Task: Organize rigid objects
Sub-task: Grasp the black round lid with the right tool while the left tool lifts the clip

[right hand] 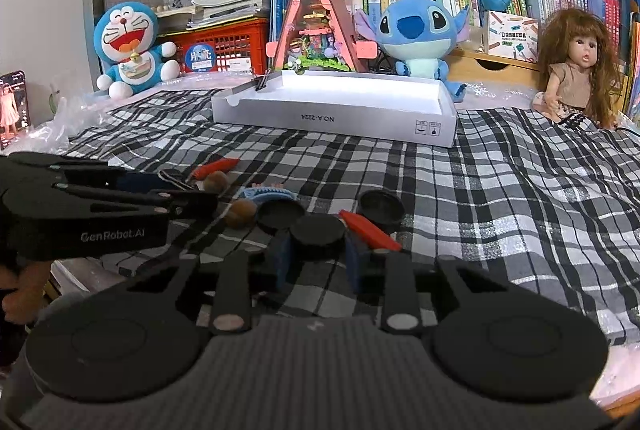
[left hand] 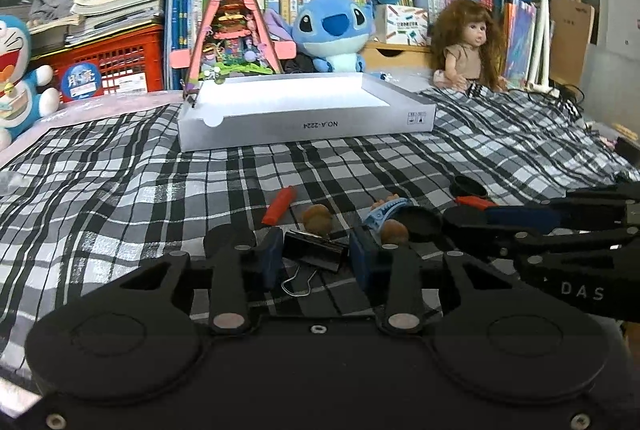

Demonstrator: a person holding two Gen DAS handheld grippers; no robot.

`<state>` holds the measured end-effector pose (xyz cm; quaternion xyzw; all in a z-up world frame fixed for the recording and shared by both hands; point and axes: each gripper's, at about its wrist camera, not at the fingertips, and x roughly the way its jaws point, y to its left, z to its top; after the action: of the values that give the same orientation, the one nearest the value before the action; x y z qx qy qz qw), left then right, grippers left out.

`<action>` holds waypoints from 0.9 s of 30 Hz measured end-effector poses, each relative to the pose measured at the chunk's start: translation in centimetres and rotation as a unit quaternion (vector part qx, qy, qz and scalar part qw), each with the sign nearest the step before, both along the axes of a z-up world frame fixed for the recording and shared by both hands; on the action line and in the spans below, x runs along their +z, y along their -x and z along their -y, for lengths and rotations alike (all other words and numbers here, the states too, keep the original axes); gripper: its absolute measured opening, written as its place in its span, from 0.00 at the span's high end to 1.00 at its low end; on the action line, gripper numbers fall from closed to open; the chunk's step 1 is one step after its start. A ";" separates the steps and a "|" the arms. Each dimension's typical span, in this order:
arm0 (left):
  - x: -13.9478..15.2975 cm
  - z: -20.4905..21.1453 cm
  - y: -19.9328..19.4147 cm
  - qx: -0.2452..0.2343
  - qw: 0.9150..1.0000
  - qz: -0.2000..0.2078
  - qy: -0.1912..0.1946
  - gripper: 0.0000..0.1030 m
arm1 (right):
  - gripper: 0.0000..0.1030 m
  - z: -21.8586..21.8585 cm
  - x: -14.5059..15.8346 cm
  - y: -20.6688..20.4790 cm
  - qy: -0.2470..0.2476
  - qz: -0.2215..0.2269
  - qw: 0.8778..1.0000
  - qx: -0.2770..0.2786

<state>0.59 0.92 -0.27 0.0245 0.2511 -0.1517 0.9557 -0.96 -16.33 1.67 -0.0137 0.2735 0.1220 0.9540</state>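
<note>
On the checked cloth, my left gripper point(left hand: 316, 260) is shut on a black binder clip point(left hand: 314, 253), whose wire handle lies towards me. My right gripper point(right hand: 318, 256) is shut on a black round cap point(right hand: 318, 236). Around them lie a red crayon-like stick point(left hand: 280, 204), two brown balls point(left hand: 317, 218) point(left hand: 394, 232), a small figure in blue knit point(left hand: 386, 212), two more black caps point(right hand: 280, 216) point(right hand: 380, 208) and a second red stick point(right hand: 370, 228). Beyond stands an open white box point(left hand: 304, 110) with another clip point(right hand: 262, 80) on its far left corner.
Behind the box stand a pink triangular toy house point(left hand: 232, 26), a blue plush point(left hand: 332, 30), a long-haired doll point(left hand: 468, 46), a blue cat plush point(right hand: 128, 42), red crates and stacked books. A person's hand point(right hand: 20, 286) holds the left gripper at the left edge.
</note>
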 end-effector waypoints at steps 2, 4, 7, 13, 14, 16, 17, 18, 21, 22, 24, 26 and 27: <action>0.1 0.0 0.3 0.006 1.000 0.005 -0.001 0.67 | 0.67 -0.1 0.2 0.1 -0.001 0.002 1.000 0.002; 0.0 0.2 0.4 0.012 1.000 0.006 -0.007 0.67 | 0.67 -0.2 0.4 0.1 -0.002 0.005 1.000 0.003; -0.5 0.4 0.4 0.015 1.000 -0.001 -0.014 0.67 | 0.67 -0.3 0.5 0.1 0.000 0.005 1.000 0.002; -0.7 0.3 1.5 -0.001 1.000 0.009 -0.026 0.54 | 0.61 0.0 -0.1 -0.1 0.002 -0.004 1.000 -0.007; -0.7 0.2 1.6 -0.003 1.000 0.007 -0.026 0.54 | 0.61 0.1 -0.1 -0.2 0.000 -0.005 1.000 -0.009; -0.7 0.1 1.8 -0.009 1.000 -0.003 -0.021 0.56 | 0.53 0.2 -0.2 -0.2 -0.003 -0.004 1.000 -0.011; -0.7 0.1 2.0 -0.014 1.000 -0.005 -0.018 0.57 | 0.53 0.3 -0.2 -0.2 -0.004 -0.004 1.000 -0.012; -0.6 0.1 2.2 -0.020 1.000 -0.006 -0.017 0.58 | 0.53 0.3 -0.2 -0.3 -0.004 -0.004 1.000 -0.013; -0.3 0.1 2.4 -0.028 0.999 -0.003 -0.016 0.59 | 0.53 0.2 -0.3 -0.4 0.000 -0.003 1.000 -0.015; -0.3 0.2 2.4 -0.023 1.000 0.003 -0.018 0.59 | 0.53 0.2 -0.3 -0.5 0.002 -0.002 1.000 -0.015; -0.3 0.3 2.0 -0.005 0.999 0.013 -0.033 0.60 | 0.53 0.1 -0.3 -0.5 0.008 0.000 1.000 -0.015; -0.4 0.2 1.5 0.001 0.999 0.008 -0.035 0.60 | 0.53 0.0 -0.2 -0.5 0.016 0.003 1.000 -0.018; -0.5 0.2 1.2 0.000 1.000 0.002 -0.031 0.60 | 0.53 0.0 -0.2 -0.6 0.020 0.005 1.000 -0.021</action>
<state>-0.57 0.72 -0.82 0.0543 0.2533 -0.1440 0.9551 -0.37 -16.31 1.43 -0.0281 0.2718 0.0963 0.9571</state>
